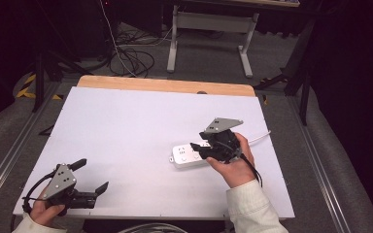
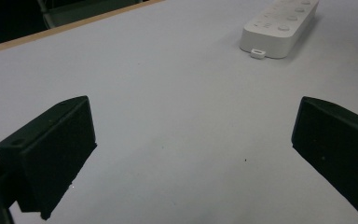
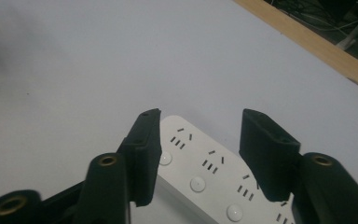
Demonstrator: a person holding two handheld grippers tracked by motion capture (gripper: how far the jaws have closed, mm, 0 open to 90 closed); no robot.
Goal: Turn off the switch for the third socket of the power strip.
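White power strip (image 1: 190,156) lies flat on the table (image 1: 126,131) — right gripper (image 3: 199,140) hovers over it, jaws spread, gripping nothing.

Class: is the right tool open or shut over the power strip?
Open: the right tool straddles the power strip, its jaws apart.

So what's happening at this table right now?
A person holds a gripper in each hand over a white table. The right gripper hangs above a white power strip that lies flat on the table; its jaws stand apart on either side of the strip's top and do not press on it. The left gripper sits near the table's near left corner, jaws wide open with nothing between them, pointing towards the strip.
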